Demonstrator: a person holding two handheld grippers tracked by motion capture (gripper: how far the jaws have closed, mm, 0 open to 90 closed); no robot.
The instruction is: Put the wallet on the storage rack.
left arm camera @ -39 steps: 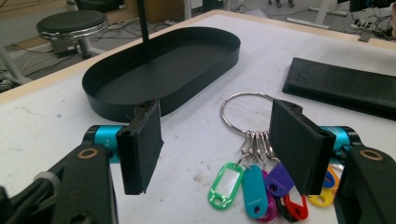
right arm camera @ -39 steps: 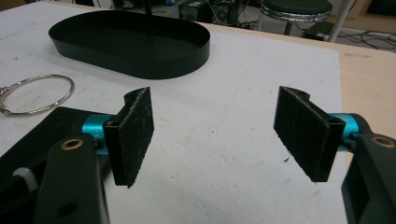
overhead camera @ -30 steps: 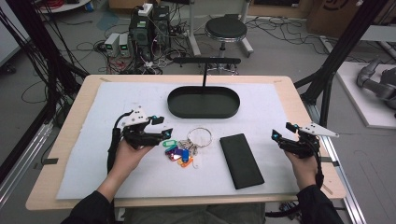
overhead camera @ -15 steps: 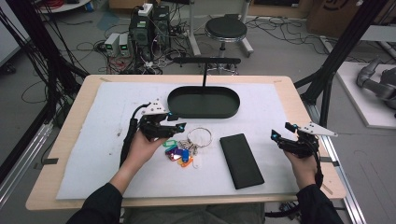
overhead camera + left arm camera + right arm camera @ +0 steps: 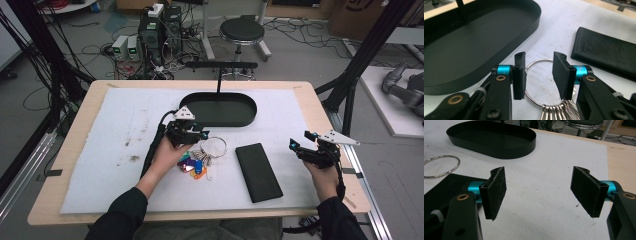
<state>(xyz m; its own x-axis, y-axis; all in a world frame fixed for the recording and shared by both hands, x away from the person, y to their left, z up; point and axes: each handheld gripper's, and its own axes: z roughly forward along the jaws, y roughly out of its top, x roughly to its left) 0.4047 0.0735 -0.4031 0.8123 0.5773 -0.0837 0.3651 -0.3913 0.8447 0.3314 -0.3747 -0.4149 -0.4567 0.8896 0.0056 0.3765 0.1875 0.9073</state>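
A bunch of coloured keys [image 5: 192, 164] lies mid-table, its large metal ring [image 5: 212, 146] pointing toward the black oval tray [image 5: 218, 109]. My left gripper [image 5: 201, 136] hovers low over that ring. In the left gripper view it [image 5: 539, 65] is open, and the ring's far arc [image 5: 541, 60] shows in the gap between the jaws without being pinched. The keys [image 5: 554, 110] sit just below. My right gripper [image 5: 298, 146] rests at the table's right side, jaws wide open [image 5: 539, 187] over bare white mat.
A flat black case [image 5: 258, 171] lies right of the keys, between the two grippers. The tray has an upright black post and crossbar [image 5: 220, 65] behind it. The white mat [image 5: 115, 130] covers most of the wooden tabletop.
My left gripper has moved right and forward, from left of the keys to over the key ring. The right gripper has stayed put.
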